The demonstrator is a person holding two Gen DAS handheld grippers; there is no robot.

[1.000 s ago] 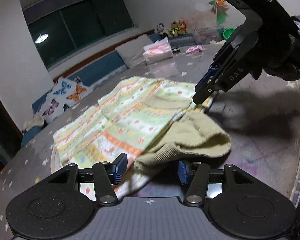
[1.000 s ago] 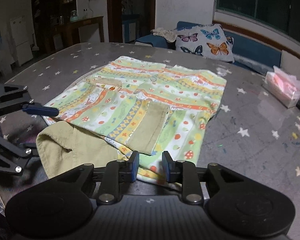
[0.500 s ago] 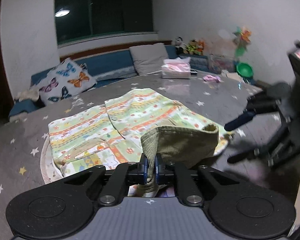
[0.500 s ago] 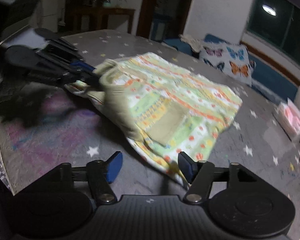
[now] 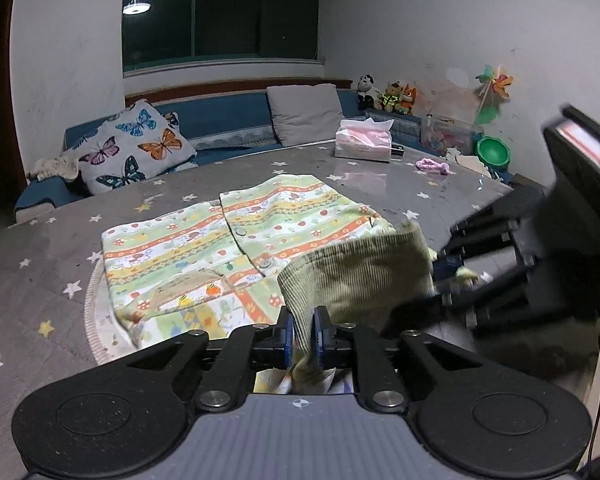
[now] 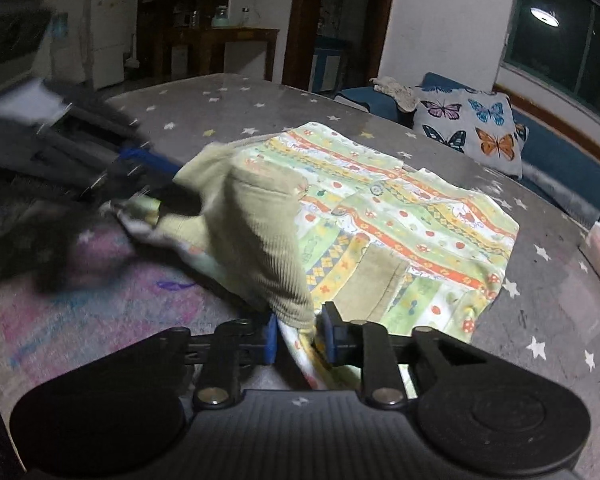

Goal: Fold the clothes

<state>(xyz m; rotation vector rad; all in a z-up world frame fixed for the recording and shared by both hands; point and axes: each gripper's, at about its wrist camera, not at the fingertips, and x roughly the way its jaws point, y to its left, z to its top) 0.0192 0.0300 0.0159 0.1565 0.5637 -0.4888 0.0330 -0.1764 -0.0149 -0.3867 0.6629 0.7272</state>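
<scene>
Clothes here come down to one patterned shirt [image 5: 260,240] spread flat on the starred table [image 5: 40,264], and we judge the folding barely begun: only its olive ribbed hem [image 5: 360,276] is lifted. Our left tongs [image 5: 302,334] are clamped on that hem, and our right tongs [image 6: 298,334] look closed on its other end. For containers, only a tissue box [image 5: 364,142] sits far back, pink tissue showing.

grey star-print tabletop [image 5: 52,248], striped shirt [image 5: 220,248] spread flat on it, tissue pack [image 5: 363,144] and pink scrunchie [image 5: 432,165] at far edge, well apart from shirt
</scene>
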